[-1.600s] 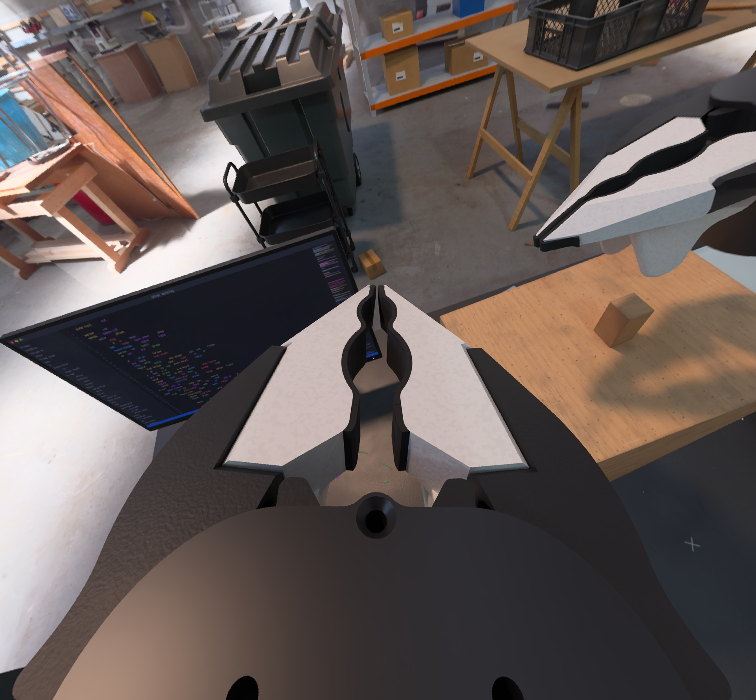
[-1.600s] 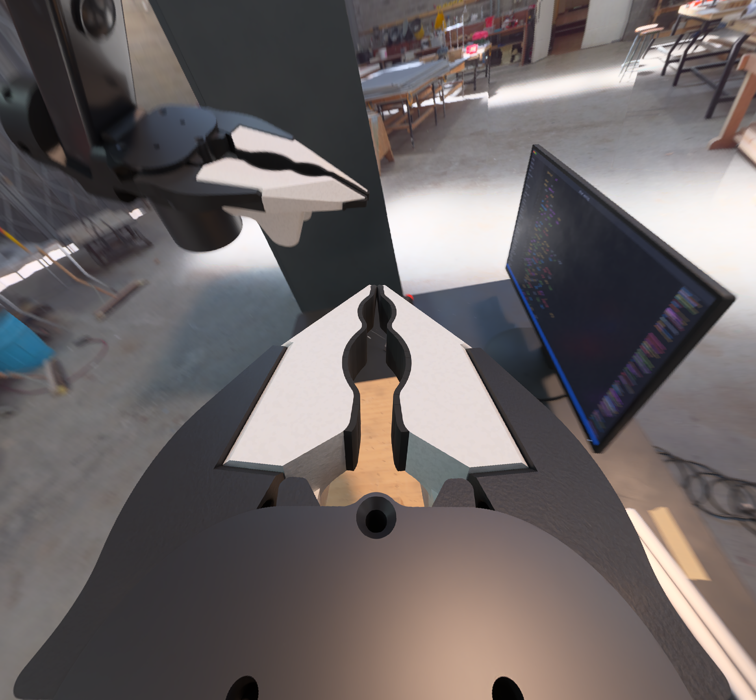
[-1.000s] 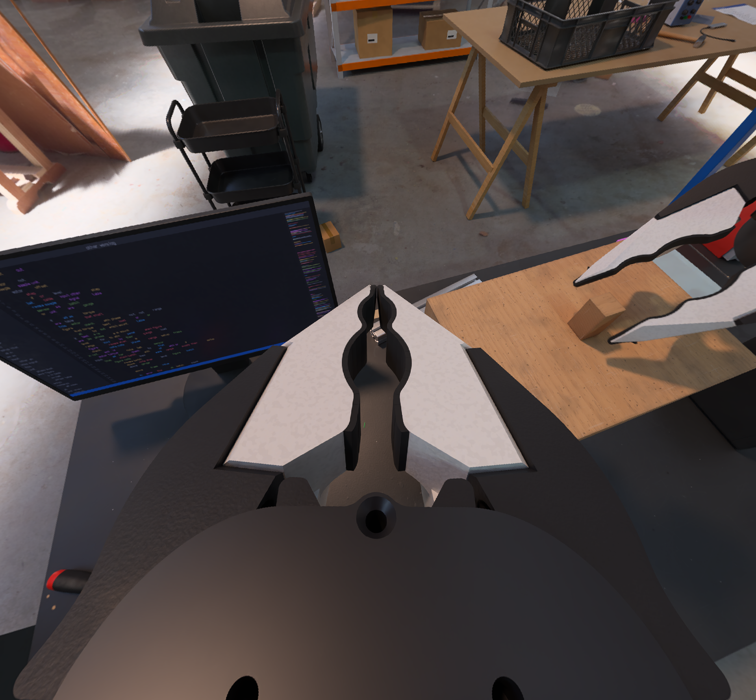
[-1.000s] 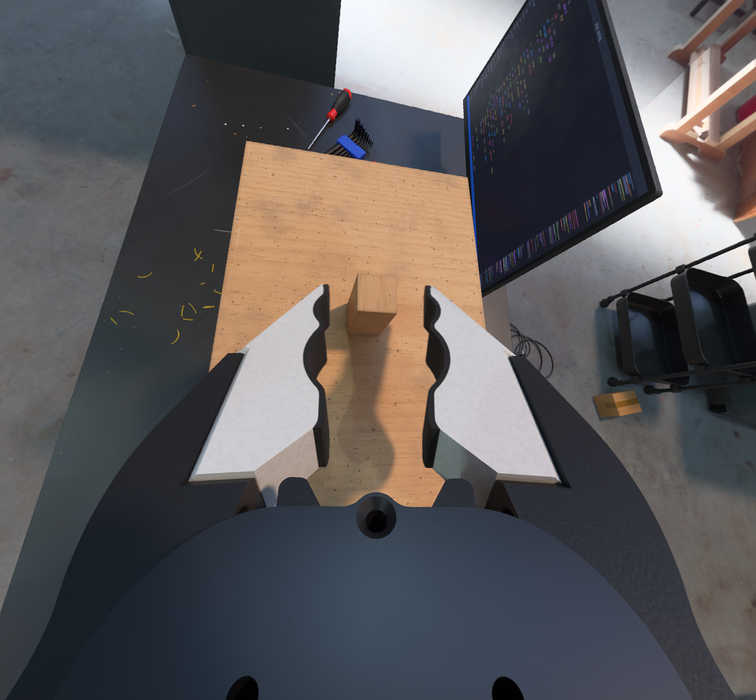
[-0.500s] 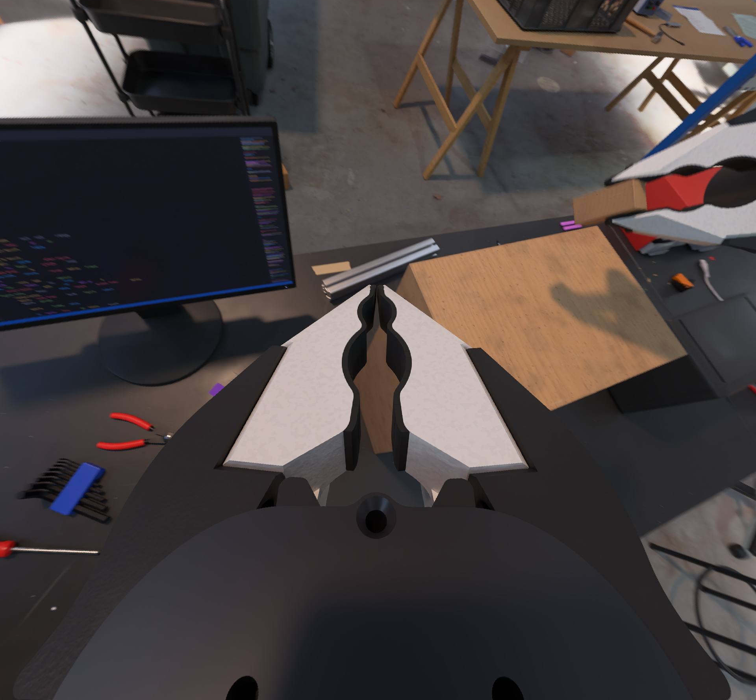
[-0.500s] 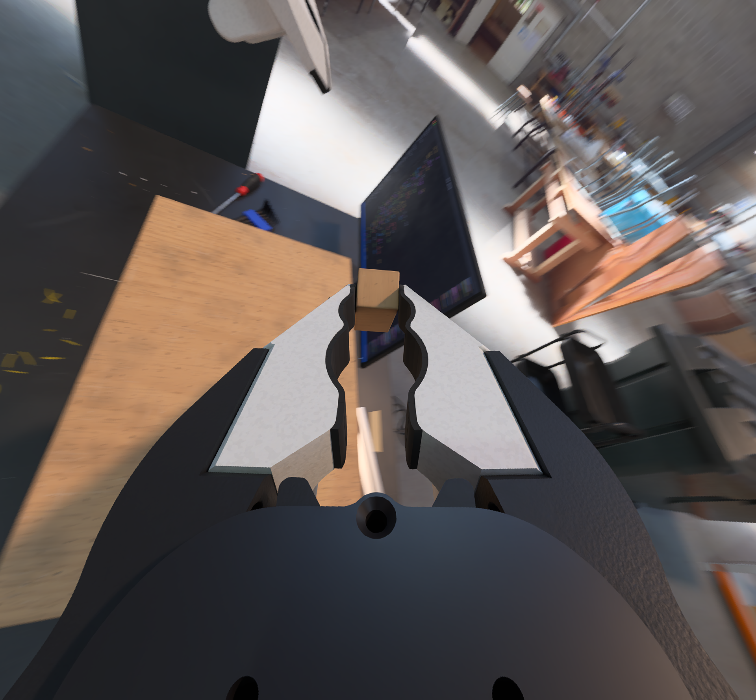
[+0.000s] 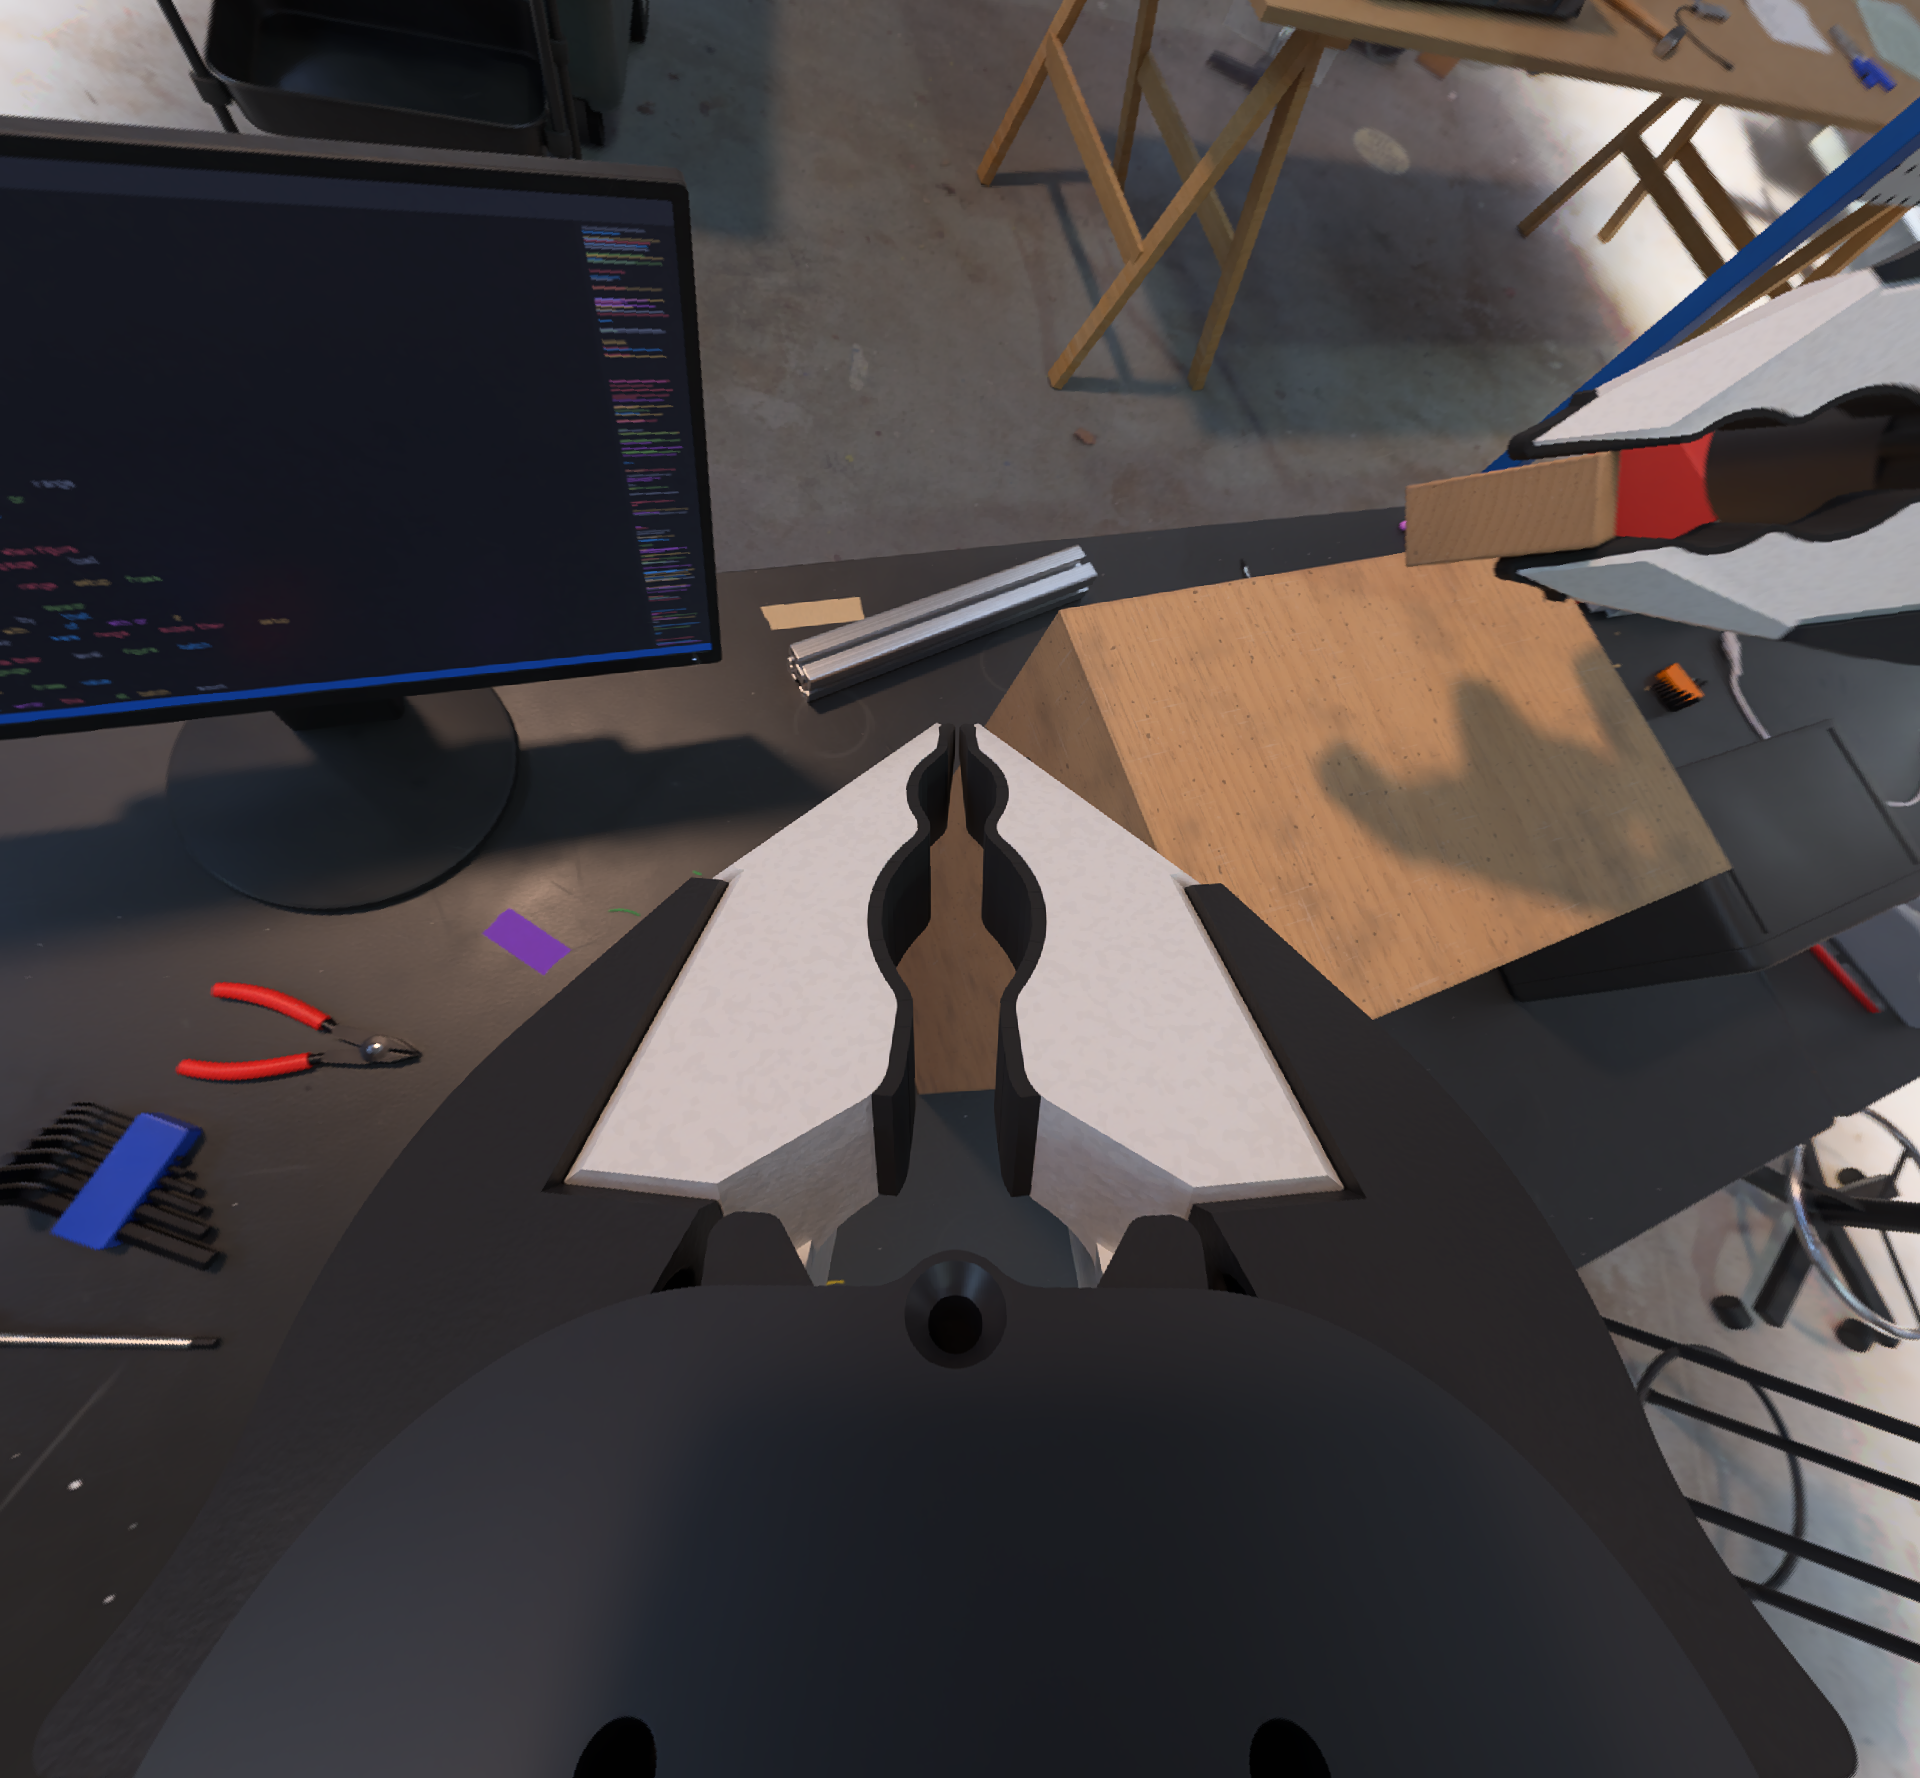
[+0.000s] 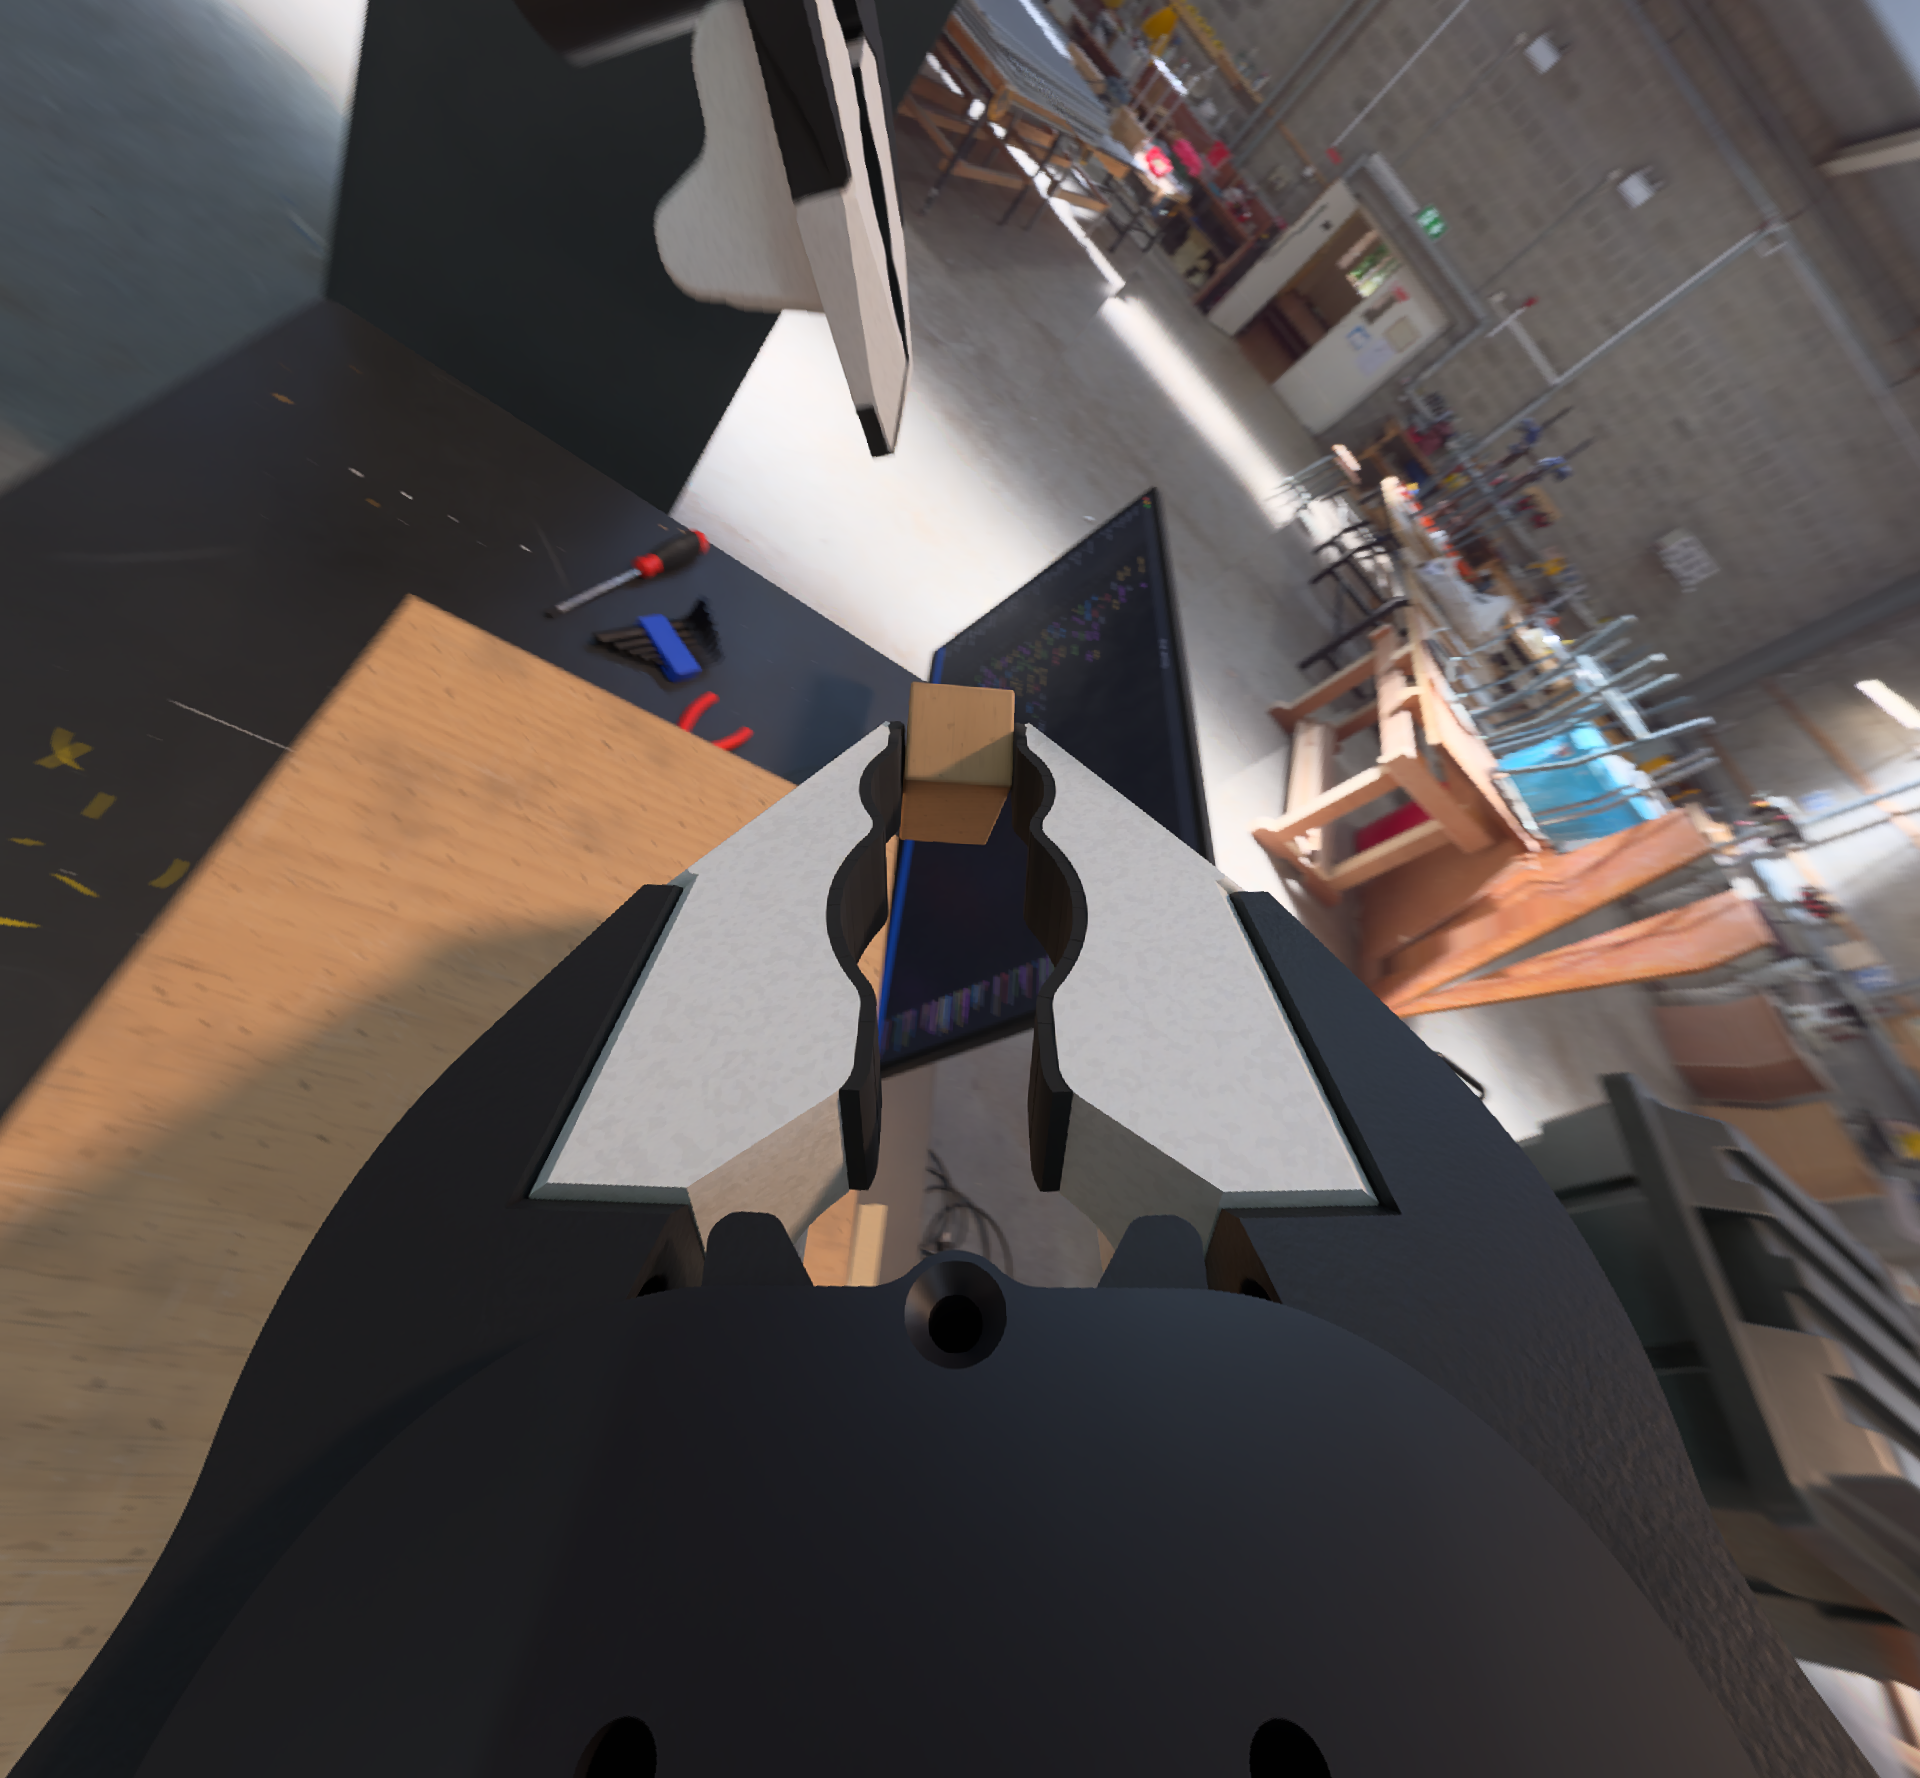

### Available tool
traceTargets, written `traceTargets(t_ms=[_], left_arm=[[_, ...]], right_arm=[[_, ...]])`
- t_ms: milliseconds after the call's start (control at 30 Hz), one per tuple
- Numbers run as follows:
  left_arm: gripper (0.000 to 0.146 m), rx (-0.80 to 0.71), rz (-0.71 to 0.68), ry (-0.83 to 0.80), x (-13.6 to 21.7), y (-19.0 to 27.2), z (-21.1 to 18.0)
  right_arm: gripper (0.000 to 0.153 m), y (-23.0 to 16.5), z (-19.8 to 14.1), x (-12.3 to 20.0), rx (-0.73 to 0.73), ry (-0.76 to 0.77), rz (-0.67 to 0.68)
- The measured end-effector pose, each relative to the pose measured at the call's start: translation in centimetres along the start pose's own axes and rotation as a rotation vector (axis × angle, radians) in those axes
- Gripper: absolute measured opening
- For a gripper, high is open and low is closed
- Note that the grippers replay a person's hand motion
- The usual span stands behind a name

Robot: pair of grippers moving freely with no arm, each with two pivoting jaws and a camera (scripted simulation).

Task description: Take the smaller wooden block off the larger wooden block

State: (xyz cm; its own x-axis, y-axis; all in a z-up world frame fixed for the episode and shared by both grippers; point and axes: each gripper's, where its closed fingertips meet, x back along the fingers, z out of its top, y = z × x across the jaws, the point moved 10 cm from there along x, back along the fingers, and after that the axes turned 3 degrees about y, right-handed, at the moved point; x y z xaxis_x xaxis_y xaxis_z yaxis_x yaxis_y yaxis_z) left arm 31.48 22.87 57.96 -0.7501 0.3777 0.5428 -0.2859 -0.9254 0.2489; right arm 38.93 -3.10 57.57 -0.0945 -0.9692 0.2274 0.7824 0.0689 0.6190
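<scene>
The right gripper (image 8: pixel 956 741) has its jaws clamped on the smaller wooden block (image 8: pixel 954 762), held in the air at frame centre, clear of the larger wooden block (image 8: pixel 343 897) at left. Lifting looks done; only setting it down remains. The left gripper (image 7: pixel 956 736) idles, jaws closed and empty.

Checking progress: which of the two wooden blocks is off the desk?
The small tan wooden block, pinched in the right claw; the large flat wooden block sits below.

Larger wooden block (image 7: pixel 1351 772) top bare; monitor (image 7: pixel 343 440) blocks left.
</scene>
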Motion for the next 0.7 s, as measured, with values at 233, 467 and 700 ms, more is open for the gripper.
traceTargets(t_ms=[233, 467, 700], left_arm=[[0.001, 0.034, -0.030, 0.008, -0.1, -0.5, -0.1], [0.001, 0.043, -0.031, 0.015, -0.1, -0.6, -0.1], [0.001, 0.076, -0.054, 0.022, -0.3, -0.7, -0.2]], right_arm=[[0.020, -0.5, -2.1, -0.8, 0.103, -0.101, -0.046], [0.020, -0.1, -2.6, -1.0, 0.033, -0.156, -0.060], [0.020, -0.9, -1.6, -1.2, 0.061, -0.216, -0.052]])
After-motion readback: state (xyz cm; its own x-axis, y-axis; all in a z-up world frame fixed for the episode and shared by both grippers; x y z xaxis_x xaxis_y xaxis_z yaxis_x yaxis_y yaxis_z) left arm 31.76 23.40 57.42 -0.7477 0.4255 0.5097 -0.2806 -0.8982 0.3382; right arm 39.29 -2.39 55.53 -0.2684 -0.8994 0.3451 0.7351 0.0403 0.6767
